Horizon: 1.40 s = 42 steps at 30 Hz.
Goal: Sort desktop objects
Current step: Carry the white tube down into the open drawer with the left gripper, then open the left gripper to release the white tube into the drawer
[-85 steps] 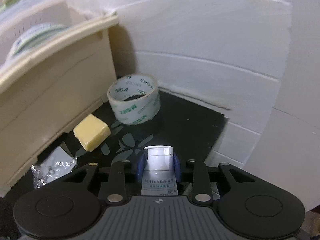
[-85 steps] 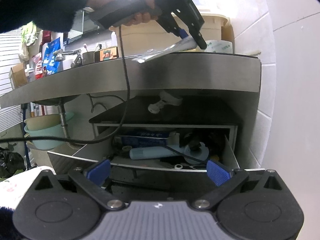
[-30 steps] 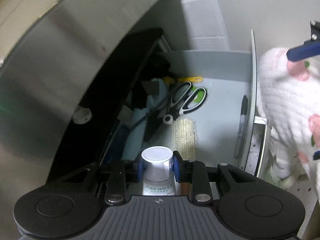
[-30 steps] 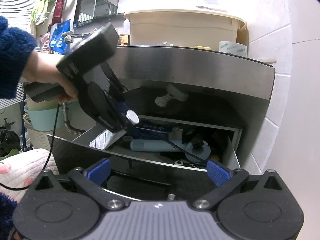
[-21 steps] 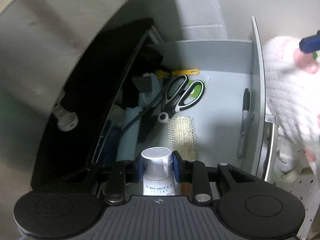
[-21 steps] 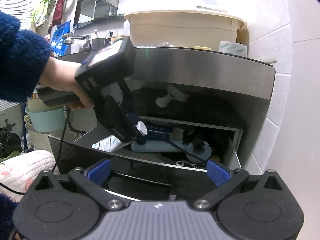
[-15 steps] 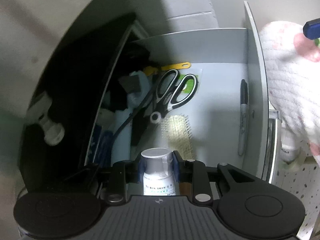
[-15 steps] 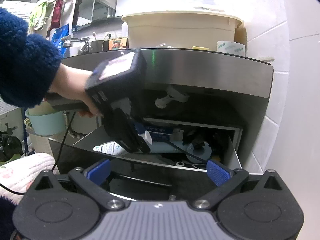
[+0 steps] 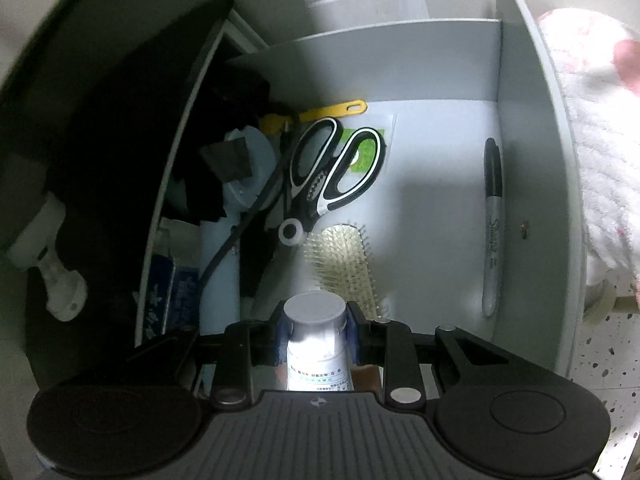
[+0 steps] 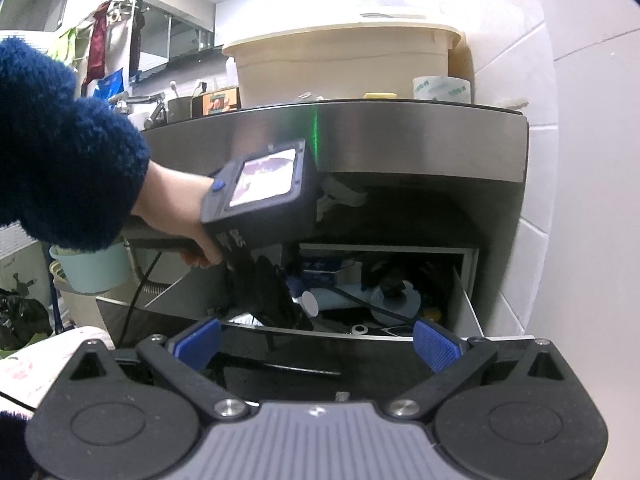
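Right wrist view, largest first: steel-fronted counter (image 10: 420,140) across the frame, cream storage bin (image 10: 340,68) on top, roll of clear tape (image 10: 442,89) beside the bin near the tiled wall. Below the counter, grey drawer (image 10: 468,304) pulled open and crowded with items. Dark blue fuzzy sleeve (image 10: 60,144) at left, hand (image 10: 176,216) gripping the handle of the left gripper (image 10: 298,300), angled down into the drawer. Right gripper (image 10: 316,342) low in the foreground, blue-padded jaws spread wide, nothing between them. Left wrist view, looking steeply down into the same drawer (image 9: 516,120): pale fleecy fabric (image 9: 600,140) outside the drawer's front panel; pale blue appliance (image 9: 236,184) with a black cord along the dark inner side; black-and-white scissors (image 9: 332,176) lying on a clear packet with a green label; bristle hairbrush (image 9: 346,268) just below the scissors; black marker (image 9: 493,224) lying along the front wall, well apart from the brush; yellow handle (image 9: 336,110) near the far side wall. Nearest the lens, left gripper (image 9: 314,330) clenched on a white-capped tube (image 9: 314,332), cap forward, held above the drawer floor near the hairbrush.
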Available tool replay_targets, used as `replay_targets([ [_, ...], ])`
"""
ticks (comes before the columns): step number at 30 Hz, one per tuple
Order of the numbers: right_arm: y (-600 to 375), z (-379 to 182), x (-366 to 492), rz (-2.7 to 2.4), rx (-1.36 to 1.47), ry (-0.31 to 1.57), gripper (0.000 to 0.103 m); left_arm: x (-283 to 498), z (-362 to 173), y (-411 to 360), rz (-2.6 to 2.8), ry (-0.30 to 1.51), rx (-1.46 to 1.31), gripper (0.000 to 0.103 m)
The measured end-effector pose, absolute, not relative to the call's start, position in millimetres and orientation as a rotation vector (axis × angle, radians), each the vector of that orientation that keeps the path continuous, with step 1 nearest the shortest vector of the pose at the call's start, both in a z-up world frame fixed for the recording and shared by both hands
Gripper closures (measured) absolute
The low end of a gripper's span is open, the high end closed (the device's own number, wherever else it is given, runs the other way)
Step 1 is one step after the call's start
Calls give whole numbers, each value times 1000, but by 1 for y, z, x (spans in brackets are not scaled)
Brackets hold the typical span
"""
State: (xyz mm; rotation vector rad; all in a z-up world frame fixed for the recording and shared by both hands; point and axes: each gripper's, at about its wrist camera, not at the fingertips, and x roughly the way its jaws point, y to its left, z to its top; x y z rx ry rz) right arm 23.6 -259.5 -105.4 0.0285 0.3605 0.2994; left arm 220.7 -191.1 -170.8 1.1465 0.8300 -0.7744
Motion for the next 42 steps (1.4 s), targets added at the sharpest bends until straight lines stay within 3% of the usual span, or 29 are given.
replay_targets([
  [42, -257, -106, 26, 300, 17, 376, 0, 258, -197, -197, -696, 923, 1031, 75],
])
